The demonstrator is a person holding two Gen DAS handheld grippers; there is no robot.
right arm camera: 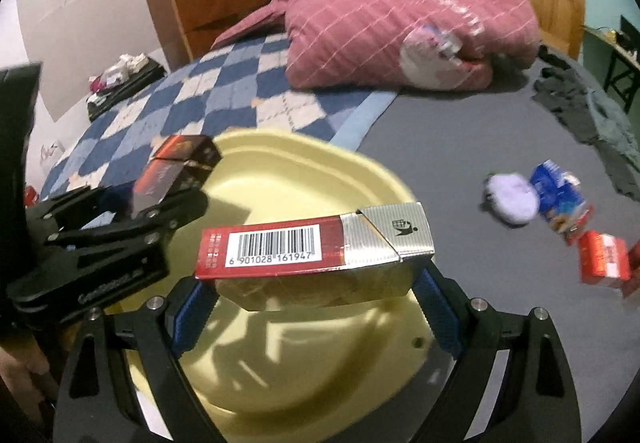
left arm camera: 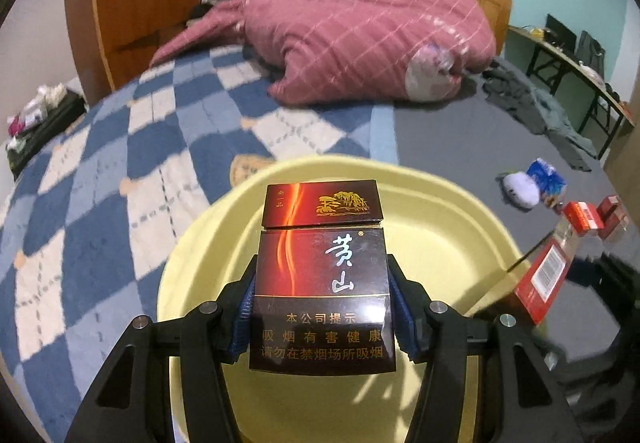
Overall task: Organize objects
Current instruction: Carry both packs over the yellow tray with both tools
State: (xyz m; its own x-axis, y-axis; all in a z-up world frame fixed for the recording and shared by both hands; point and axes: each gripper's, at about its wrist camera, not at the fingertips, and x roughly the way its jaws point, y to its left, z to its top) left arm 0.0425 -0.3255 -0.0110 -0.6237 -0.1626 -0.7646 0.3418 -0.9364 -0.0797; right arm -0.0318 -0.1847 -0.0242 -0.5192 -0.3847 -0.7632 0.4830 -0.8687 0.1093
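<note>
My left gripper [left arm camera: 322, 307] is shut on a dark brown cigarette pack [left arm camera: 320, 275] with gold and white Chinese lettering, held over a pale yellow basin [left arm camera: 440, 243]. It also shows in the right wrist view [right arm camera: 158, 199], gripping that pack [right arm camera: 176, 167] above the basin's left rim. My right gripper [right arm camera: 314, 295] is shut on a red and silver cigarette pack [right arm camera: 316, 247] with a barcode, held crosswise over the basin [right arm camera: 304, 171]. This pack shows at the right edge of the left wrist view [left arm camera: 542, 275].
The basin sits on a bed with a blue checked blanket [left arm camera: 120, 171] and grey sheet [right arm camera: 460, 147]. A pink quilt [left arm camera: 372, 31] lies at the back. A lilac round object [right arm camera: 514, 197], a blue packet [right arm camera: 560, 195] and red boxes [right arm camera: 604, 259] lie right of the basin. Dark clothes [right arm camera: 592, 115] lie farther right.
</note>
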